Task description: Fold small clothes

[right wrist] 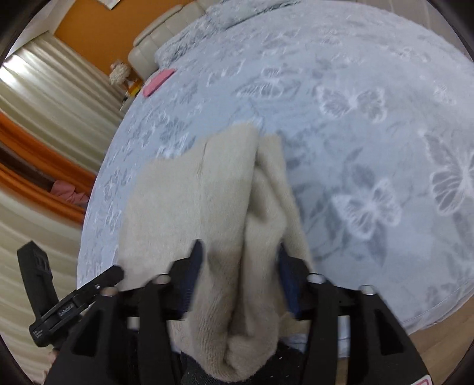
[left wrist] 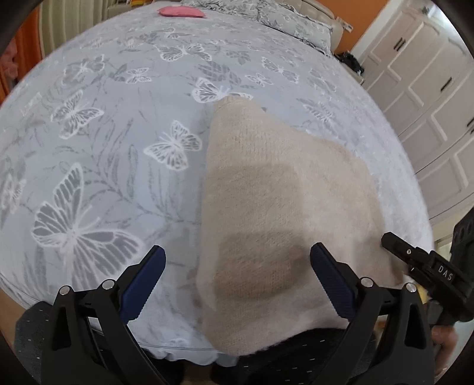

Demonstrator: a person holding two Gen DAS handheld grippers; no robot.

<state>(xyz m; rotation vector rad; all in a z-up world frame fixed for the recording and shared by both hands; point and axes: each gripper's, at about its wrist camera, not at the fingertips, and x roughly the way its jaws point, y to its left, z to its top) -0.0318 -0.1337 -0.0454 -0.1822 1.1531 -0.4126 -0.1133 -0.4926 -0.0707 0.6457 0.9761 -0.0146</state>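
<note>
- Sweater (left wrist: 284, 213): beige knit, lying on the bed near its front edge, one bunched fold drooping over the edge.
- Right claw (right wrist: 240, 266): clamped on that thick bunch of sweater; several layers between the fingers.
- Left claw (left wrist: 237, 266): fingers wide apart, hovering over the sweater's near part, holding nothing I can see.
- Risk: the bunch is thick and fuzzy, so a pull could drag only the top layer, slip, and leave a skewed fold.
- Risk: with the left claw not pinning anything, the whole sweater may slide across the smooth bedspread (left wrist: 103, 133) instead of folding.
- Risk: the near part hangs off the edge, and its weight could drag the rest to the floor if released.
- Risk: claws are close together and could collide.
- Bed: grey butterfly-print cover, soft, so no firm backing for creasing.
- Pink item (left wrist: 180, 11) at the far side, well apart.
- Room: white wardrobe (left wrist: 429, 88), orange wall, cream curtains (right wrist: 44, 103).
</note>
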